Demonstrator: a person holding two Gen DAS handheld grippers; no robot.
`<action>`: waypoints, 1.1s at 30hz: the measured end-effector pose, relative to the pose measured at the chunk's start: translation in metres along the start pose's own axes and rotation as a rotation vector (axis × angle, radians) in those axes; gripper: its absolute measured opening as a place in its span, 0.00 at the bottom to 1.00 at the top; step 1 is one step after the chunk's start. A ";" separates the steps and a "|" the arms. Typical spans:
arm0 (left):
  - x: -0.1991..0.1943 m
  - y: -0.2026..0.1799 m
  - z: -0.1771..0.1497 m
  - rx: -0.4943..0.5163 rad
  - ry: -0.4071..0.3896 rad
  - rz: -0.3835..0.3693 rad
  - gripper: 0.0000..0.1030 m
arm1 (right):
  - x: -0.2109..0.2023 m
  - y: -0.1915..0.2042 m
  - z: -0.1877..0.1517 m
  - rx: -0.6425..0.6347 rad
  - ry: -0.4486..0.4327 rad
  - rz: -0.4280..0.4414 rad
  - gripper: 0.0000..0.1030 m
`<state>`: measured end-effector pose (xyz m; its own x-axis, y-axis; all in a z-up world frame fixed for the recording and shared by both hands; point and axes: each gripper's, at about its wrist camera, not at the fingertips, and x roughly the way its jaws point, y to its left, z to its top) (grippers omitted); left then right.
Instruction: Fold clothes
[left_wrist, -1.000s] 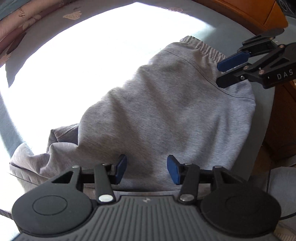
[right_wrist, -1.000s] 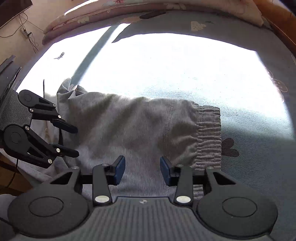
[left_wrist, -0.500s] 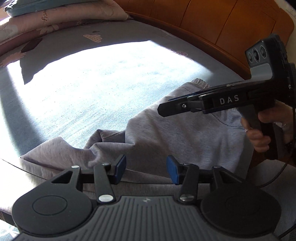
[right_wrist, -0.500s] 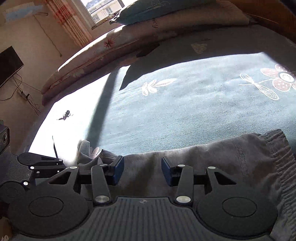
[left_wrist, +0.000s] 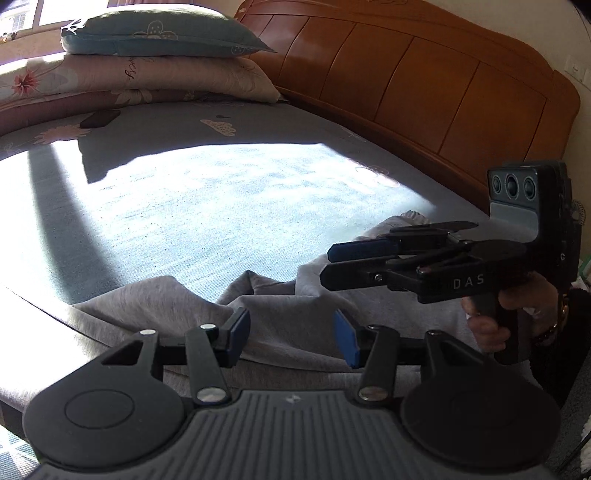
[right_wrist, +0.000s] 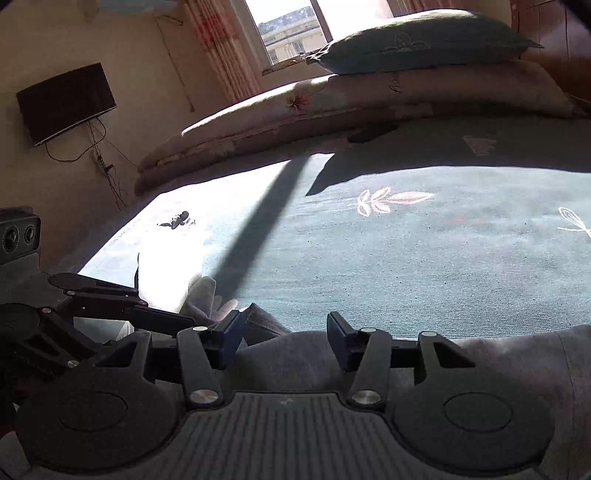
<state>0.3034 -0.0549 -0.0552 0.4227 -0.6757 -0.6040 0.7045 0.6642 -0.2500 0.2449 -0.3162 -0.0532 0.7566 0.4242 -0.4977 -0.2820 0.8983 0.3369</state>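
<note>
Both views have tilted up off the rumpled grey cotton sweatpants (left_wrist: 295, 314) on the bed (left_wrist: 207, 206), the left hand-held gripper (left_wrist: 291, 334) gaping empty, the right hand-held gripper (right_wrist: 284, 334) just widening, also empty.

item: grey soft-knit sweatpants (left_wrist: 295, 325) | state: crumpled, raised folds and ridges | pose: lying flat-ish, spread sideways | place: near edge of blue-green bedsheet, partly in sunlight

Left wrist view sits low at the bed (left_wrist: 207, 206) edge, facing the headboard (left_wrist: 424, 96); right wrist view faces the window (right_wrist: 291, 29). Both share pillows (left_wrist: 159, 35) and close grey garment (left_wrist: 295, 325).
</note>
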 end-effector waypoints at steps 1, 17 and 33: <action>-0.006 -0.003 -0.002 -0.038 -0.012 0.027 0.49 | -0.005 0.003 -0.006 -0.011 -0.013 0.003 0.53; -0.080 -0.057 -0.076 -0.719 0.067 0.203 0.75 | -0.151 0.069 -0.059 0.007 -0.123 -0.018 0.53; -0.027 -0.215 -0.054 0.299 0.018 0.285 0.76 | -0.242 -0.088 -0.122 0.667 -0.246 -0.198 0.66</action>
<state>0.1100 -0.1626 -0.0261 0.6170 -0.4703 -0.6310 0.6962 0.7000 0.1590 0.0146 -0.4840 -0.0592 0.8888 0.1528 -0.4321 0.2328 0.6617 0.7127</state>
